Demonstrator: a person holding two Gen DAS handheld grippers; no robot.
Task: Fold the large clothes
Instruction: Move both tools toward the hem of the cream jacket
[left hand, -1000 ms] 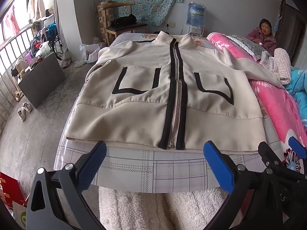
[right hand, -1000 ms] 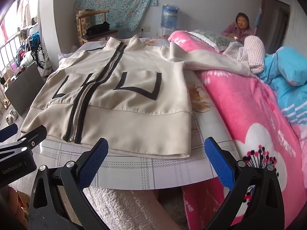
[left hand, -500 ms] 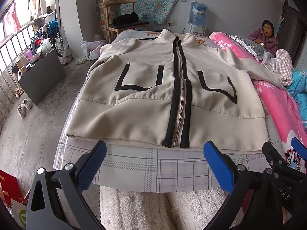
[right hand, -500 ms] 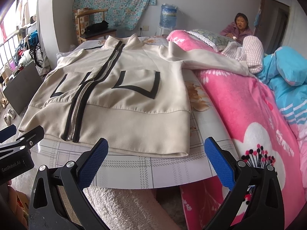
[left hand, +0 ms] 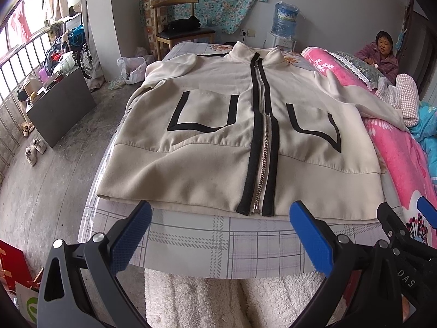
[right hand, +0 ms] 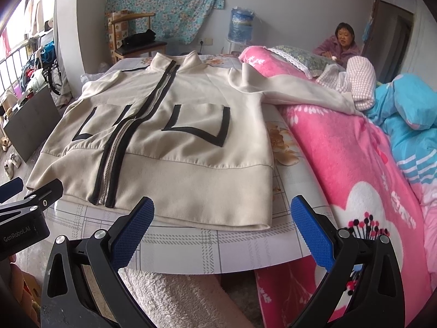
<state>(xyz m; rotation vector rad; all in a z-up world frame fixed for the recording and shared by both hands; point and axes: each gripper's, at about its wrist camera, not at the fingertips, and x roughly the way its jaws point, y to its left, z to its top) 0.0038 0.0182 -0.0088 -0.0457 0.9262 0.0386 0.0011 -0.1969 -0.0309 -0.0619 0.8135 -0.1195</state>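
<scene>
Jaws of the left gripper [left hand: 218,220] and right gripper [right hand: 222,216] are held wide apart, empty, just short of the hem. Beyond them, the cream jacket [left hand: 218,142] is spread flat, zipped, on the plaid-covered table [left hand: 218,243].

Left wrist view: low at the table's [left hand: 191,248] near edge, facing 12 o'clock, close to the jacket [left hand: 207,164] hem.
Right wrist view: same edge, further right.
Shared: jacket, table, pink quilt [right hand: 355,164].
</scene>
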